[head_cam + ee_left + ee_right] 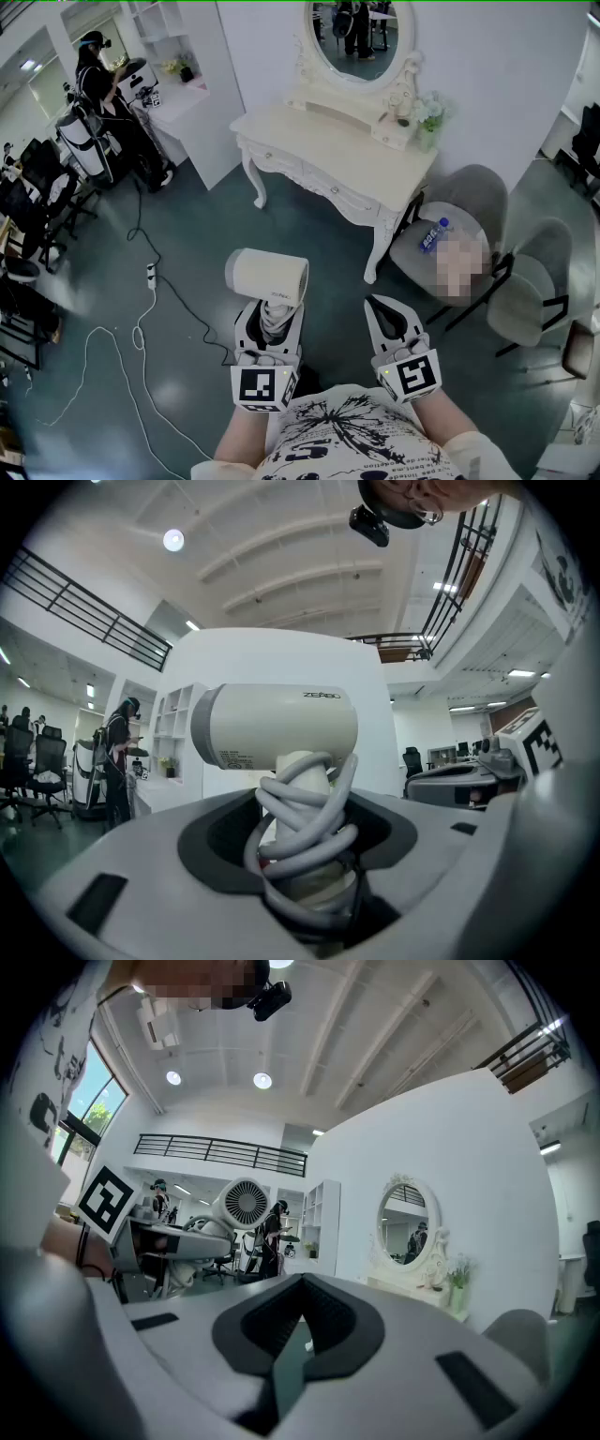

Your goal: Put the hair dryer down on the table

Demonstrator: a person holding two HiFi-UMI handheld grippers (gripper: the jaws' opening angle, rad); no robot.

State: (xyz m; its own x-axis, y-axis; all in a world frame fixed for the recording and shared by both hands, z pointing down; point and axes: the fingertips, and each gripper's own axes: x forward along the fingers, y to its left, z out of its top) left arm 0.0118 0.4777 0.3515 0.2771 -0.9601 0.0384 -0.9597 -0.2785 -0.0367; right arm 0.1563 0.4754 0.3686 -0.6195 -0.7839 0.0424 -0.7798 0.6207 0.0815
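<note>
I am holding the hair dryer [267, 275] up, well short of the table [319, 155].
My left gripper [269, 321] is clamping its cord-wrapped handle (right gripper [392, 314] is pinched together, empty); the coils [305, 822] are risking a slip and a drop.

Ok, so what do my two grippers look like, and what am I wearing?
The left gripper and right gripper match: pale grey-white bodies, each with two broad jaws lined by dark, notched pads. At the rear of each sits a marker cube bearing black squares on white. You wear a white top with a black scribbled print and some lettering.
</note>
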